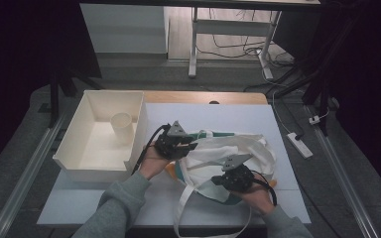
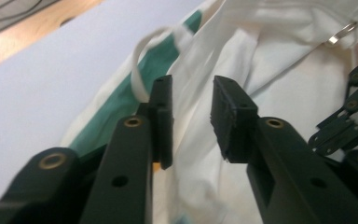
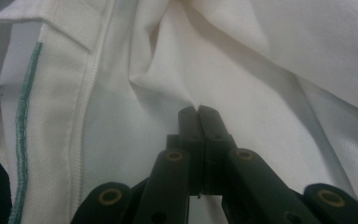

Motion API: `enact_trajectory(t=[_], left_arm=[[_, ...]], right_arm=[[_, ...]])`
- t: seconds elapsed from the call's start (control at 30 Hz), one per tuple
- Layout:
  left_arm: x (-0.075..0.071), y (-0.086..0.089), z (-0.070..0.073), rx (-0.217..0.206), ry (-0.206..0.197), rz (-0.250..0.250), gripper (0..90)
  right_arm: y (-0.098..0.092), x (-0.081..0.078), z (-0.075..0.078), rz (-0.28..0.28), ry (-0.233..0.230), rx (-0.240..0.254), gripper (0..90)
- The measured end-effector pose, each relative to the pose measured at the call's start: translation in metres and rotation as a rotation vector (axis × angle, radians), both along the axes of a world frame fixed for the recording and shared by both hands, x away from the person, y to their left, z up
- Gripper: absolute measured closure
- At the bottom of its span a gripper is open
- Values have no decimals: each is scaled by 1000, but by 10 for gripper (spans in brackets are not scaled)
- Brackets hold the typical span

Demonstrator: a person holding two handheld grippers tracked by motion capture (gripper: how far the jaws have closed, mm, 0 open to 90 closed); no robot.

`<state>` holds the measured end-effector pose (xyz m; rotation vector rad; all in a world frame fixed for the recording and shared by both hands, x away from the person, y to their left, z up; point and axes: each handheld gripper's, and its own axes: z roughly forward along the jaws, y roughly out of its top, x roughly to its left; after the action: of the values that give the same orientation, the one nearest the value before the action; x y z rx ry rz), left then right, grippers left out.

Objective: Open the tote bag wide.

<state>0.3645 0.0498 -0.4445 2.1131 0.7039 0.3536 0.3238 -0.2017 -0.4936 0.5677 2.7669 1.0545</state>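
Right gripper (image 3: 197,112): jaws together, pinching a fold of the white bag (image 1: 238,148) at lower centre of the table (image 1: 79,203). Left gripper (image 2: 191,116): jaws apart over cloth, gripping nothing. Looks like mid-spreading; next, a fresh bite by the left. The box (image 1: 74,166) crowds the left; open room lies right.

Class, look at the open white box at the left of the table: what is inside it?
Inside the white box stands one pale cup, upright near the back right corner. The rest of the floor looks bare, but the near wall hides the strip just behind it.
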Motion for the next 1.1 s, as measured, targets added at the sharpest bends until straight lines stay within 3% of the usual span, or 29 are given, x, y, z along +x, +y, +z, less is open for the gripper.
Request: enact_trajectory(t=[0.13, 0.4, 0.6, 0.67, 0.73, 0.8, 1.1], left_arm=[[11, -8, 0, 33, 17, -21, 621], [36, -21, -16, 65, 68, -38, 612], [43, -29, -26, 107, 95, -64, 669], [42, -30, -28, 128, 82, -60, 728], [41, -29, -27, 122, 80, -61, 820], [40, -28, -25, 117, 79, -64, 853], [38, -16, -22, 74, 58, -9, 874]], right_arm=[[1, -1, 0, 10, -8, -2, 889], [3, -3, -1, 30, -22, -3, 890], [4, -5, 0, 51, -31, -3, 890], [5, -6, 0, 58, -38, -5, 890], [4, -6, 0, 54, -29, -3, 890], [4, -6, 0, 50, -30, -2, 890], [8, -15, 3, 65, -47, -16, 891]])
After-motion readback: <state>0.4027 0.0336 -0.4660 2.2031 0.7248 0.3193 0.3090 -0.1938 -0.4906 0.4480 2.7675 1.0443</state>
